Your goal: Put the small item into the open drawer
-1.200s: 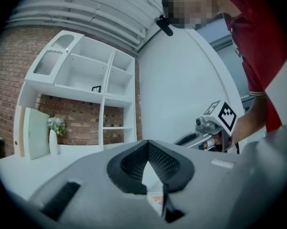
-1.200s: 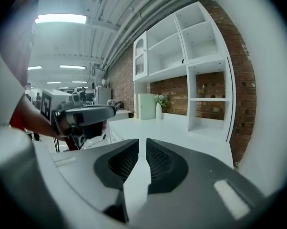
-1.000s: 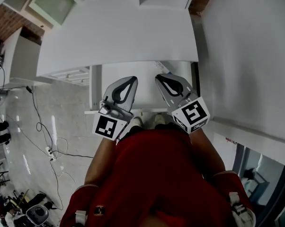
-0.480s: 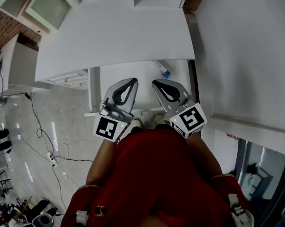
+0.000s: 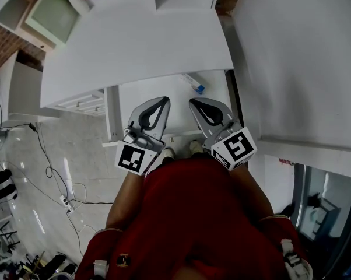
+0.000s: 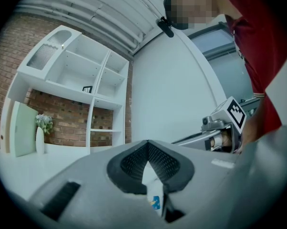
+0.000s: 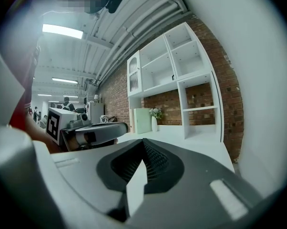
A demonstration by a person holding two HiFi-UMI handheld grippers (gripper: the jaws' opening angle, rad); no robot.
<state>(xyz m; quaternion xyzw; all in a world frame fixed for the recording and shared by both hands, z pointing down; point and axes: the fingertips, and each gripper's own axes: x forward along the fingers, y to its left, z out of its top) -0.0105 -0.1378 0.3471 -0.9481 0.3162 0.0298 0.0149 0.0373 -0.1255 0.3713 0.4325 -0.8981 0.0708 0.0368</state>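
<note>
A red top [image 5: 193,214] hides the drawer's near edge. Two grey claws, each carrying one marker cube, are over the white drawer [image 5: 158,89]. The left claw [image 5: 161,100] and right claw [image 5: 195,102] are both clenched and empty. One small white tube [image 5: 193,84], blue-capped, lies inside the drawer at the back, by the smooth desk [image 5: 134,39] edge.

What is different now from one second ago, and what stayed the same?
The right tongs drew back toward the person, shut and empty; the small item, then at their tips, now lies free in the open drawer. The left tongs and drawer stayed put.
</note>
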